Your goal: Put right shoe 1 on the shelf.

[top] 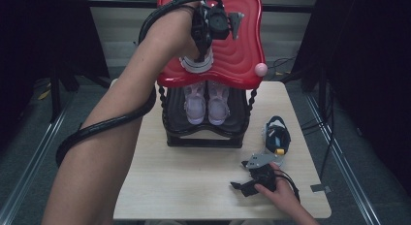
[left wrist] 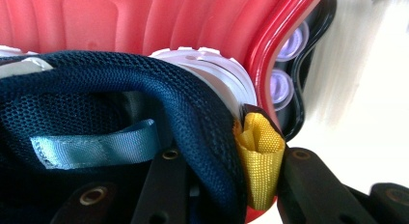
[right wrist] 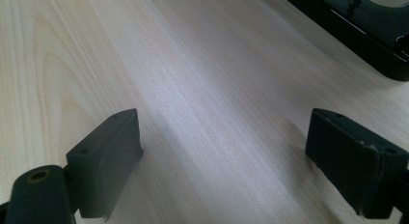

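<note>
L gripper [top: 202,43] is clamping the navy shoe [left wrist: 144,113] by its heel, resting it on the red top shelf [top: 242,50], frame top centre. Pink pair [top: 206,103] is sitting on the lower shelf. R gripper [right wrist: 222,161] is lying open on the table [top: 194,176], lower right.

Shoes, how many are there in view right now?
4: two pink shoes on the rack's lower shelf, a navy shoe in the left gripper on top, another on the table.

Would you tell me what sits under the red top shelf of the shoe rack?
Under the red top shelf, a pair of pale pink shoes stands side by side on the black lower shelf, toes toward the camera. Their heels are covered by the red shelf.
</note>
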Available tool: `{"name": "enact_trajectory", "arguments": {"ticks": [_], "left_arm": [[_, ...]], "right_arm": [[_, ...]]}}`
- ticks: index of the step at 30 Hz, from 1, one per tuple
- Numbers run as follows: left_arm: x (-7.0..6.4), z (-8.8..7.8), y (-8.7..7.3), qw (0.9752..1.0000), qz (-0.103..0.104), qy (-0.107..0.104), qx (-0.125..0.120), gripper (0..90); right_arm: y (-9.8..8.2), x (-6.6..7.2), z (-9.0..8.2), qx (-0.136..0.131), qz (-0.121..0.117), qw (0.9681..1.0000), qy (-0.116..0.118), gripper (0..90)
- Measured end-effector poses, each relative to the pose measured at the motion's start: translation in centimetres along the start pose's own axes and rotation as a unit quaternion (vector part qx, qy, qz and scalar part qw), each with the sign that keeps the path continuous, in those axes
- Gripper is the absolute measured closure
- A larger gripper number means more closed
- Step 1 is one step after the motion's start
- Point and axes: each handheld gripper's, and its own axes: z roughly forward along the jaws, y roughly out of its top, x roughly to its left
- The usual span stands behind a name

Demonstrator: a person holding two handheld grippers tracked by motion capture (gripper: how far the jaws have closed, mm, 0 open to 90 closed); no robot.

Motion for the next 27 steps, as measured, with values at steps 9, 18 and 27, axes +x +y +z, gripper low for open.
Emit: {"name": "enact_trajectory", "arguments": {"ticks": [9, 18, 27], "left_arm": [[0.46, 0.32, -0.11, 1.0000, 0.008, -0.001, 0.001, 71.7], [0.84, 0.31, -0.33, 0.9999, 0.011, -0.006, -0.003, 70.8], [0.97, 0.29, -0.74, 1.0000, 0.004, 0.000, 0.000, 68.2]], "right_arm": [[0.01, -0.01, 0.00, 0.000, 0.000, 1.0000, 0.000, 11.7], [0.00, 0.00, 0.00, 0.000, 0.000, 1.0000, 0.000, 11.7], [0.01, 0.00, 0.00, 0.000, 0.000, 1.0000, 0.000, 11.7]]}}
